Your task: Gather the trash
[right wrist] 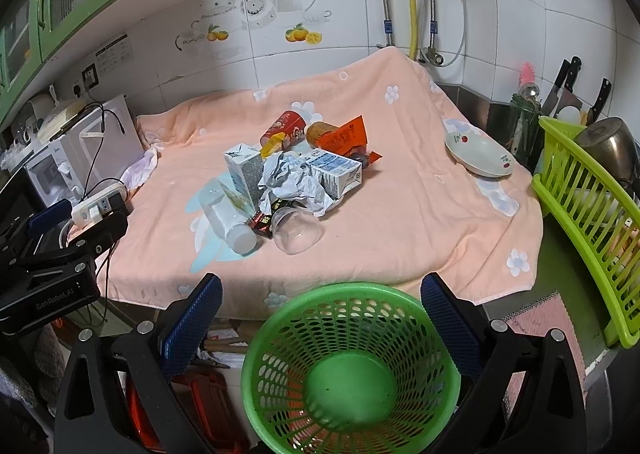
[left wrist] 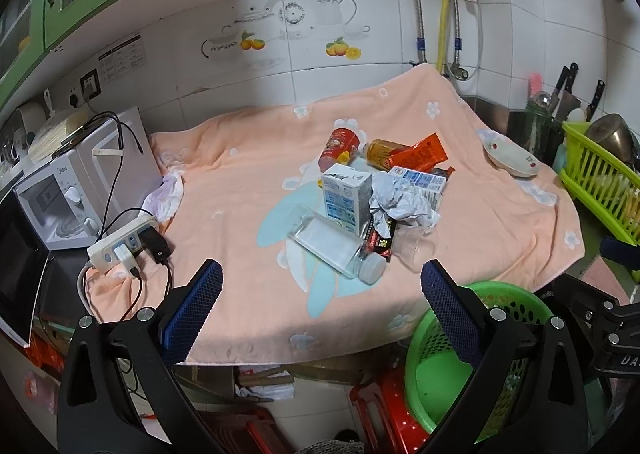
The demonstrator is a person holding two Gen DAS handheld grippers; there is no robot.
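A heap of trash lies mid-counter on a peach towel: a clear plastic bottle, a milk carton, crumpled paper, a second carton, a clear cup, a red cup, an orange wrapper. An empty green basket stands below the front edge. My left gripper is open before the pile. My right gripper is open above the basket.
A white microwave and a power strip with cables sit at the left. A floral bowl rests at the right, beside a lime dish rack and knives. Red stools stand underneath.
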